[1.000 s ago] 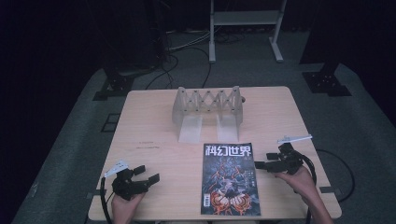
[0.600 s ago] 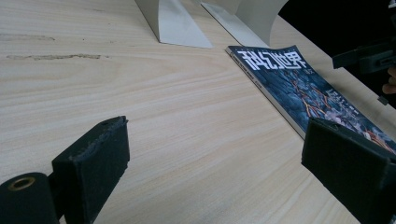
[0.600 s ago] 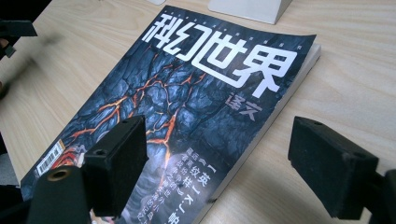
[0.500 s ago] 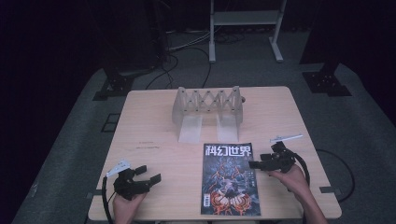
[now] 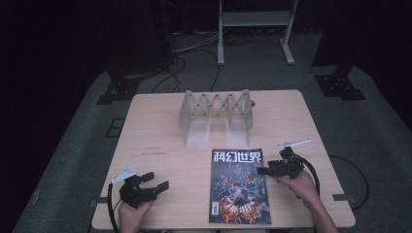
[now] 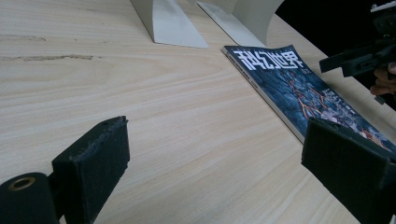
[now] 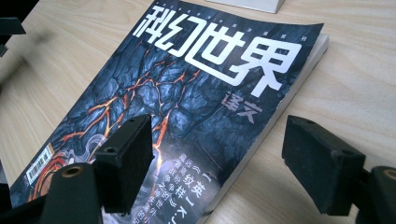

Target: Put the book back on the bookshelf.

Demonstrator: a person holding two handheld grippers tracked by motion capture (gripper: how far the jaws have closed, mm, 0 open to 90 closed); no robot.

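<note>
A dark magazine (image 5: 238,187) with white title characters and a lava-crack cover lies flat at the table's front middle. My right gripper (image 5: 266,168) is open at the magazine's right edge, pointing left. In the right gripper view its jaws straddle that edge of the magazine (image 7: 187,93), with one black pad (image 7: 126,158) over the cover and the other over bare wood. My left gripper (image 5: 156,179) is open near the front left, apart from the magazine. The left gripper view shows the magazine (image 6: 303,88) ahead to the right and the right gripper (image 6: 359,58) beyond it.
A pale accordion-style rack (image 5: 216,109) stands at the back middle of the wooden table (image 5: 155,131), its two flat feet (image 6: 168,23) reaching toward the magazine. Cables and stand legs lie on the dark floor behind. The table's front edge is close to both hands.
My right gripper has moved left to the magazine's right edge. The left gripper has barely shifted. The magazine lies where it was.
</note>
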